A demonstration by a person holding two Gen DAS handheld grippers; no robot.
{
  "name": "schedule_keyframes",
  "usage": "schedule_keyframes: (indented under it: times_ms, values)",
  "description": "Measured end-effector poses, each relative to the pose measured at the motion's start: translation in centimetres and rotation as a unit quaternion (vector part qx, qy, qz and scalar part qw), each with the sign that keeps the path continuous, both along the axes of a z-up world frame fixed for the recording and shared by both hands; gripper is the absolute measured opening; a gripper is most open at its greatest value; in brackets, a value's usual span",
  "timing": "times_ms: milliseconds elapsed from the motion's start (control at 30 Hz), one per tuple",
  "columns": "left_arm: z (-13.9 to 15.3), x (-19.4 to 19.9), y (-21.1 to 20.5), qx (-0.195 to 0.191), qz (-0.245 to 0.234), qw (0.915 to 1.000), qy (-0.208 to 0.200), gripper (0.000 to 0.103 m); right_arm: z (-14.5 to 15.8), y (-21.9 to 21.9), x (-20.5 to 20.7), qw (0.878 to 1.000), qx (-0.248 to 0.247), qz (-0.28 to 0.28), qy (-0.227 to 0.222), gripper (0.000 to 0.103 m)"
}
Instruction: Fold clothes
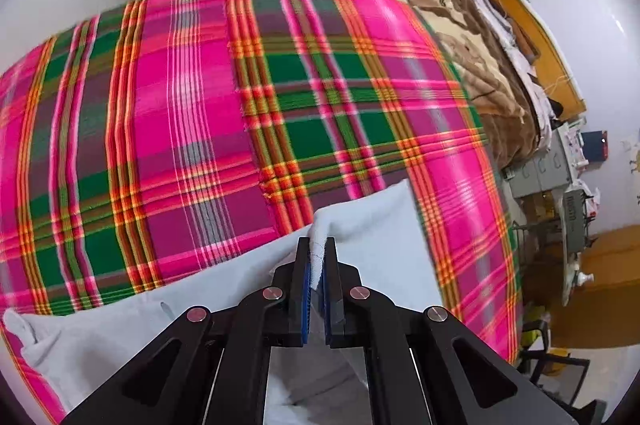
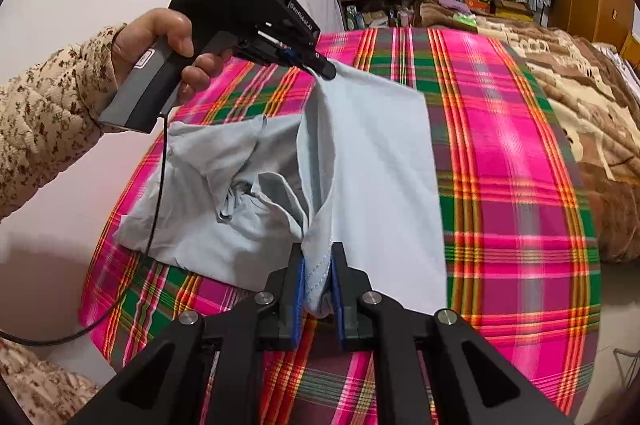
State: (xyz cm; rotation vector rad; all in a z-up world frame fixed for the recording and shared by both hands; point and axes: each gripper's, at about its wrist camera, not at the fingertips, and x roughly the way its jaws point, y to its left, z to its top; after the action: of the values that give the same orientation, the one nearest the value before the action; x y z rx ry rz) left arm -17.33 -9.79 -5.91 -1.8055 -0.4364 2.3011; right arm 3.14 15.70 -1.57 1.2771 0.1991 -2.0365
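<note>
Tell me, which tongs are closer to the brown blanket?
Left, I think. The left tongs grip the shirt at its far end, toward the brown blanket. The right tongs grip its near end, farther away.

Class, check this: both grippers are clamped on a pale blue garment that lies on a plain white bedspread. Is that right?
Not quite. The left gripper and right gripper are both shut on the pale blue garment, but the bedspread is pink, green and orange plaid, not plain white. Both wrist views show it.
</note>
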Motion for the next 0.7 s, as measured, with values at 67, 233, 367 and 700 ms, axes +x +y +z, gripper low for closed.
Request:
schedule_keyframes:
  times_ms: [67,233,367,700]
  values:
    - [-1.3,-0.1,-0.2,-0.003,0.003,0.9999,-0.01,0.005,-0.9,-0.8,0.2,1.0,0.009,0.011,-0.008,0.013]
    - [-4.1,0.1,-1.3,-0.006,0.01,0.999,-0.043,0.008,-3.2,-2.9,0.7,0.998,0.031,0.039,-0.027,0.019]
    - [-4.4,-0.2,-1.8,0.002,0.002,0.999,-0.045,0.011,-3.9,-4.2,1.3,0.996,0.056,0.072,-0.023,0.022]
    - [-5.2,-0.1,-3.2,0.029,0.003,0.9961,-0.083,0.037,-1.5,-5.5,-1.4,0.998,0.038,0.038,0.021,0.037]
